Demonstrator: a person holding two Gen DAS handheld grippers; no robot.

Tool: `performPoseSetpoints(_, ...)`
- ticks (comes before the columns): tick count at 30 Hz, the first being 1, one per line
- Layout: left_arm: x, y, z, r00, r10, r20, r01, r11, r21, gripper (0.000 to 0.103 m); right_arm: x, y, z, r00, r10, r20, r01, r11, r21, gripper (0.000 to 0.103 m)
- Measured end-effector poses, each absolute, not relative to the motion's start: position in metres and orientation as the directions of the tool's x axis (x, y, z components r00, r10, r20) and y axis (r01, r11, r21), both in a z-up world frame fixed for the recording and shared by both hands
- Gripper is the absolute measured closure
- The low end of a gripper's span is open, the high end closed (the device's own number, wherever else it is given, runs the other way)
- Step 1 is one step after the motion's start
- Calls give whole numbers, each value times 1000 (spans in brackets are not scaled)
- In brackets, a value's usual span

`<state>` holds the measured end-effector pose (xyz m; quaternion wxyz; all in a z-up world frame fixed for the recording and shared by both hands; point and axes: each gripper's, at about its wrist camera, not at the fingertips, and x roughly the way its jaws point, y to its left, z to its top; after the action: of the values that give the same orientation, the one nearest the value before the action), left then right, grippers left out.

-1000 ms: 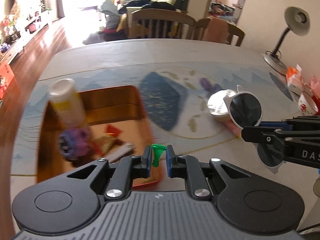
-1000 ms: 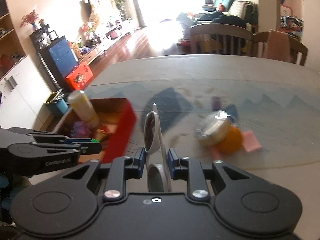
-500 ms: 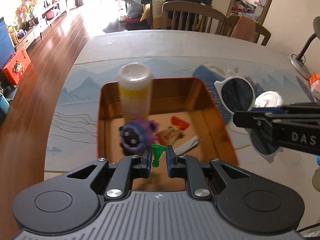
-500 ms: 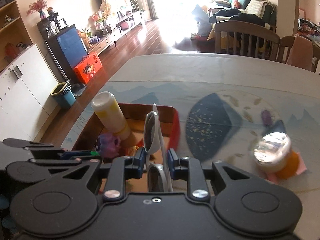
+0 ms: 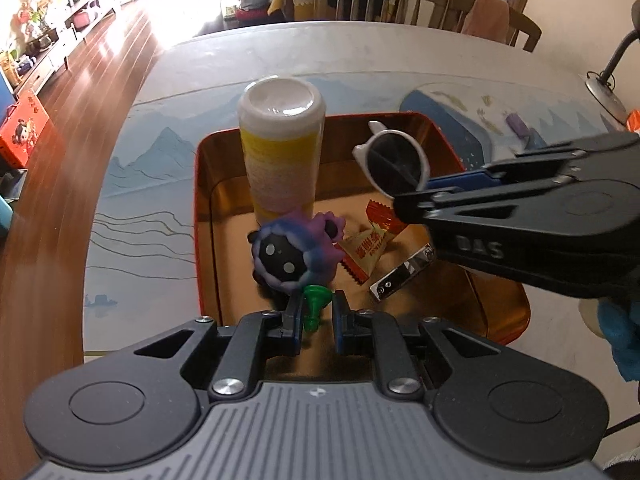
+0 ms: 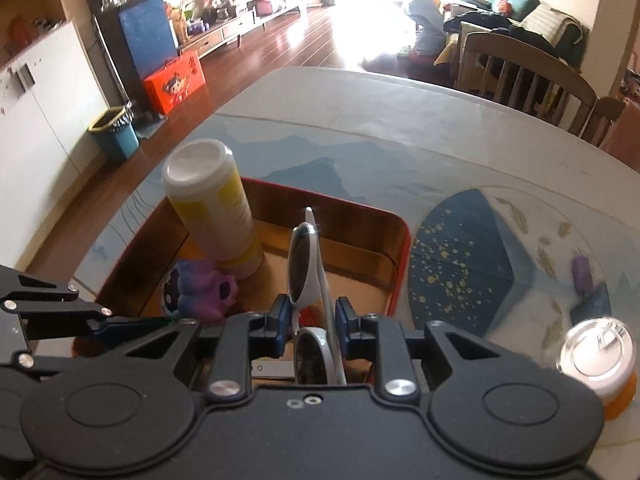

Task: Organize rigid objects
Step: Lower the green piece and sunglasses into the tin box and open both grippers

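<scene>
Both grippers over red-rimmed tray [image 5: 206, 216] on the table [image 5: 280, 52]. Left gripper [image 5: 316, 314] jaws pressed in on a small green plastic piece [image 5: 314, 300], held above the tray's near end. Right gripper [image 6: 312, 320] pinches white-framed sunglasses [image 6: 306, 264] edge-on, lenses over the tray interior. Inside tray: upright yellow bottle with white cap [image 5: 280, 152], purple round-faced toy [image 5: 294, 254] just in front of it, a red and gold candy packet [image 5: 370, 244], a silver clip-like piece [image 5: 400, 276]. Orange jar with silver lid [image 6: 598, 360] stands outside on the table, well right of the tray.

green piece [image 5: 314, 307] partly hidden between claw fingers, perhaps a peg, lamp [image 5: 612, 76] cut off
</scene>
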<state>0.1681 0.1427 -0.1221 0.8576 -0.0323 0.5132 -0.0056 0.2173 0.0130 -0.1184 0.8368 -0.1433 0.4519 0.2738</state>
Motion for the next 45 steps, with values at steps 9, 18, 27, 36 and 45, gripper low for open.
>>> performPoseSetpoints(9,181,148,-137,428,-60,-902,-33,996,-82,89,220,18,-130,414,314,-855,-593,805,9,79)
performPoseSetpoints(18,187,145,-144,406,-66,-911,-36,995,-88,89,217,10,-128,414,322,-852,-578,815,27,76)
performPoseSetpoints(27,186,142,-144,401,-69,-913,-45,995,-95,89,209,-5,-116,410,349,-843,-564,823,67,68)
performPoseSetpoints(36,179,137,-132,423,-81,-903,-58,991,-117,81,198,-13,-101,412,385,-826,-568,817,98,60)
performPoseSetpoints(45,166,123,-108,485,-99,-869,-43,990,-137,73,187,-40,-75,440,435,-786,-556,819,142,39)
